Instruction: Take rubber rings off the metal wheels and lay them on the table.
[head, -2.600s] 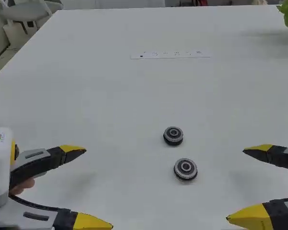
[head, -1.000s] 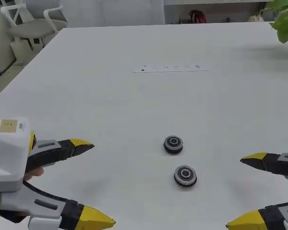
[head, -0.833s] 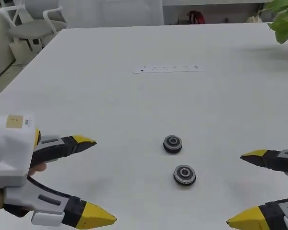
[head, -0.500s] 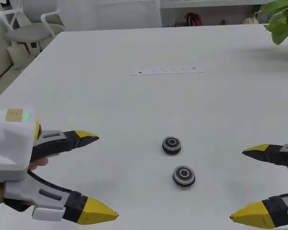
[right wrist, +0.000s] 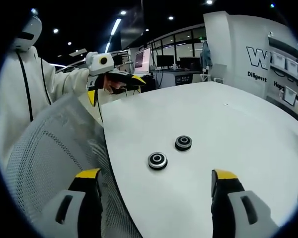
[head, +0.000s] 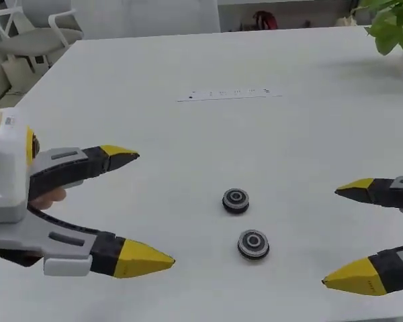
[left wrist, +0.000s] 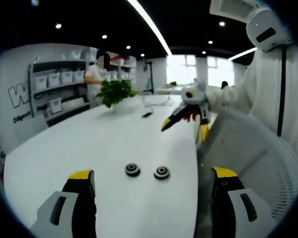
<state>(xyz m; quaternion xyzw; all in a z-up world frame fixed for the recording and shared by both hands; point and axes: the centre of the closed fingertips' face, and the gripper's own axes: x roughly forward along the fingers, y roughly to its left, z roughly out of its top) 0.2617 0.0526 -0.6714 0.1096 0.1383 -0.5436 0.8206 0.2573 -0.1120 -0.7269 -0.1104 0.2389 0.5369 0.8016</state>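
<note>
Head view, wheels (head: 236,200) central, table (head: 188,134) edges distant

I note the left gripper (head: 154,208) and right gripper (head: 330,236) black-grey with yellow tips; far wheel (head: 236,200) and near wheel (head: 253,243) black around silver-grey; table (head: 188,134) plain white; plant (head: 389,27) green.

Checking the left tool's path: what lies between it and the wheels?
Bare table only, per the head view, from left tool to farther wheel and nearer wheel.

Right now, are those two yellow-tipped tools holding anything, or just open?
Left tool: open, holding nothing.
Right tool: open, holding nothing.
</note>
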